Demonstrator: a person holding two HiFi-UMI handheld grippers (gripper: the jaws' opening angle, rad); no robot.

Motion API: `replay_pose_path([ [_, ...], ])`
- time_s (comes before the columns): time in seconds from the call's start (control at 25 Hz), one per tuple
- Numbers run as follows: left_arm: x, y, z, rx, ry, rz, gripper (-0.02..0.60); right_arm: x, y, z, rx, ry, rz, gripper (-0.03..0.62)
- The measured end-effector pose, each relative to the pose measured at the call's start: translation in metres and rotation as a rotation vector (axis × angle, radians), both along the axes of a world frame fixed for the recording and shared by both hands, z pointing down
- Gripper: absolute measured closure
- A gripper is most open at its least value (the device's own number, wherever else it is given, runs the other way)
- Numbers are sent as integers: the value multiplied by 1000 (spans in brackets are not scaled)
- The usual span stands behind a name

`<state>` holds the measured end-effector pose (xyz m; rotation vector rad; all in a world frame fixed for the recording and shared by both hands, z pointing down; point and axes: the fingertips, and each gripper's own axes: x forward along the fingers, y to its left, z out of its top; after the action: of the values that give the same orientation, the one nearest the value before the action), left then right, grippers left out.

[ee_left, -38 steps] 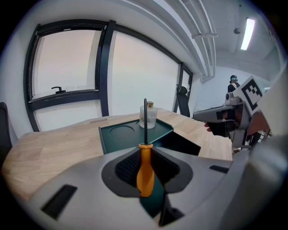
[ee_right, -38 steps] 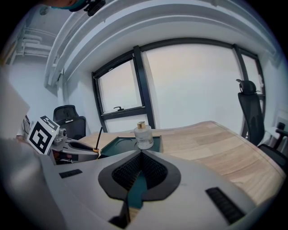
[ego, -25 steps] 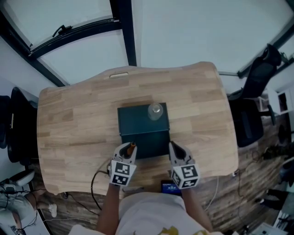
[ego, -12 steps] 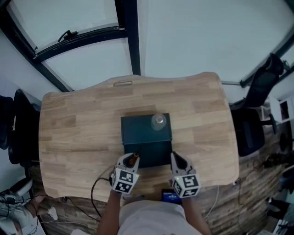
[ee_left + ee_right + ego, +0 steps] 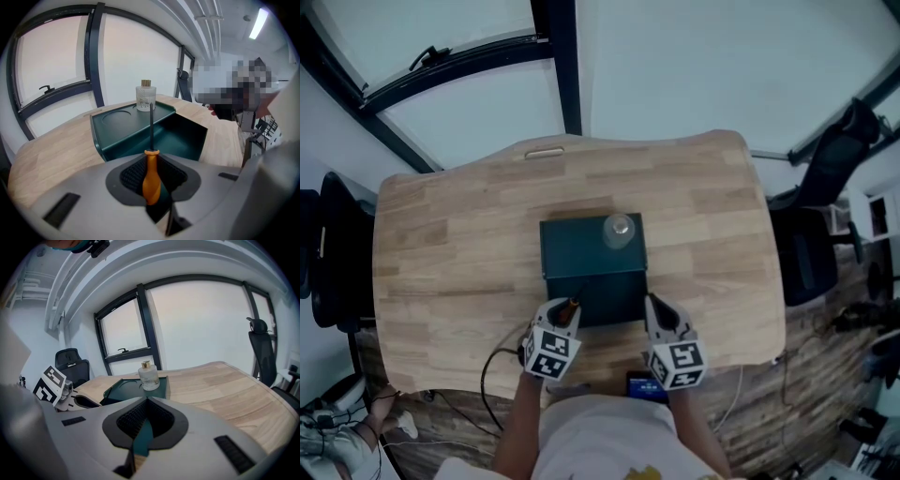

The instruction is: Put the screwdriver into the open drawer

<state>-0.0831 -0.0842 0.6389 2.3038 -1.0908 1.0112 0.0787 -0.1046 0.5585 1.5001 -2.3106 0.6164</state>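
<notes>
The left gripper (image 5: pixel 563 314) is grasping the screwdriver (image 5: pixel 151 180): in the left gripper view both jaws are pressing on the orange handle, and the dark shaft is pointing straight to 12 o'clock, its tip lining up with the bottle (image 5: pixel 146 97) beyond. In the head view the handle is showing at the 7 o'clock corner of the drawer (image 5: pixel 180 138), at its near edge; whether it is over the cavity or just short of it cannot be told. The drawer is standing open, pulled toward 6 o'clock out of the green box (image 5: pixel 581 246), which is sitting near the middle of the table (image 5: pixel 450 234). The bottle is standing upright on the box's top, toward its 1 o'clock corner, next to a round recess in the lid. The right gripper (image 5: pixel 656 309) is hovering at the drawer's 5 o'clock corner, just beside its side wall, and its jaws are clenched to a thin slit with nothing in it; only a sliver of green is showing through in the right gripper view. Both grippers are sitting near the table's 6 o'clock edge, apart from each other, with the drawer between them. A black chair (image 5: pixel 806 253) is standing off the table's 3 o'clock side.
</notes>
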Motion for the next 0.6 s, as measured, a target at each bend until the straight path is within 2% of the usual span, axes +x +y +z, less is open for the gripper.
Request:
replay_pose_path([
  [0.6, 3, 2, 6, -38, -87, 64, 509, 1, -2, 2, -1, -6, 6, 599],
])
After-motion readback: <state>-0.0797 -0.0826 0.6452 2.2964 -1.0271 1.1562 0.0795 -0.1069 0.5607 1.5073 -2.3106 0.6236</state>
